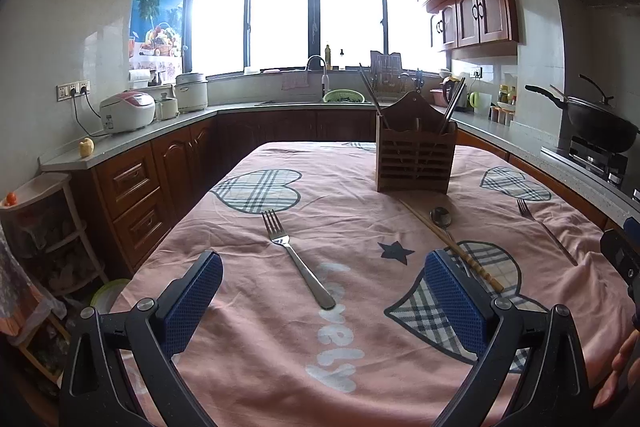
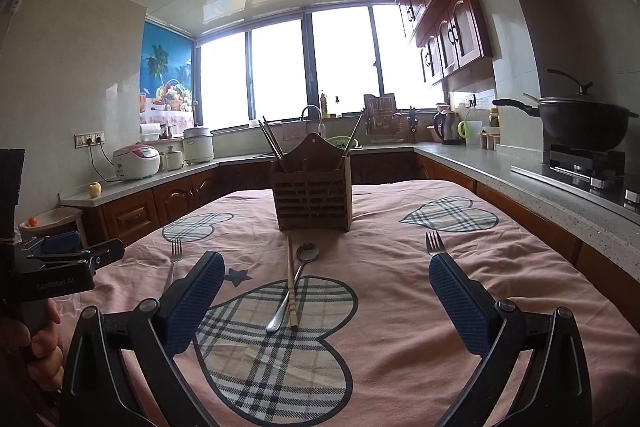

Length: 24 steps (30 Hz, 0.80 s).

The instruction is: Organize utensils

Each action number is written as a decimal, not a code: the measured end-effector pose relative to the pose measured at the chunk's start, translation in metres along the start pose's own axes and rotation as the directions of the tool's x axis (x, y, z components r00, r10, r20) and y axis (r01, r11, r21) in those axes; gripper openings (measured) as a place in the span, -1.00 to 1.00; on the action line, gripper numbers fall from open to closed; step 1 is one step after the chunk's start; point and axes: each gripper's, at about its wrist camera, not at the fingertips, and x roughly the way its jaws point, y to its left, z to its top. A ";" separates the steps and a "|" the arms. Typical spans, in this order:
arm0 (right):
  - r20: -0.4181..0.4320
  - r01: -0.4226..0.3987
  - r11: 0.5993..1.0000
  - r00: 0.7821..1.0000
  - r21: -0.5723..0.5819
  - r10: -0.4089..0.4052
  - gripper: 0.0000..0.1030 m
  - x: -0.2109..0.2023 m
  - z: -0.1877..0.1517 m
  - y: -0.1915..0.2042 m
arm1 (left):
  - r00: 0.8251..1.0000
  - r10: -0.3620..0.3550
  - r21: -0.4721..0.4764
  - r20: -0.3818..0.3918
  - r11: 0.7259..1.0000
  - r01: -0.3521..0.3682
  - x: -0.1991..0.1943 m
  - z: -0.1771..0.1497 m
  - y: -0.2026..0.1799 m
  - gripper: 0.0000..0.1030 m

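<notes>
A wooden slatted utensil holder (image 1: 415,159) stands at the far middle of the table with chopsticks sticking out; it also shows in the right wrist view (image 2: 312,201). A steel fork (image 1: 298,259) lies between my open left gripper's (image 1: 324,291) fingers, ahead of them. A wooden chopstick (image 1: 452,245) crosses a steel spoon (image 1: 441,217) in front of the holder. A second fork (image 1: 546,229) lies at the right. In the right wrist view my right gripper (image 2: 326,291) is open and empty over the chopstick (image 2: 291,285) and spoon (image 2: 298,281); the second fork (image 2: 434,243) is by its right finger.
The table wears a pink cloth (image 2: 400,327) with plaid hearts. Counters surround it: rice cookers (image 1: 128,111) at the left, a sink with a green basket (image 1: 344,95) at the back, a black wok (image 2: 580,125) on the stove at the right. The left gripper (image 2: 76,259) shows at the left.
</notes>
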 end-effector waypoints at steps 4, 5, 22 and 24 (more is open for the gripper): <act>-0.002 -0.002 1.000 1.000 -0.002 0.002 1.00 0.000 -0.001 0.001 | 1.000 -0.004 -0.003 0.004 1.000 0.004 -0.002 -0.003 0.001 0.99; -0.004 -0.003 1.000 1.000 0.001 0.003 1.00 0.000 -0.001 0.000 | 1.000 -0.004 -0.004 0.005 1.000 0.004 -0.003 -0.003 0.001 0.99; 0.012 -0.017 1.000 1.000 0.000 0.017 1.00 -0.001 -0.001 0.003 | 1.000 -0.007 -0.010 0.012 1.000 0.007 -0.005 -0.004 0.005 0.99; 0.010 -0.018 1.000 1.000 -0.002 0.018 1.00 -0.001 -0.001 0.003 | 1.000 -0.005 -0.009 0.014 1.000 0.006 -0.005 -0.004 0.005 0.99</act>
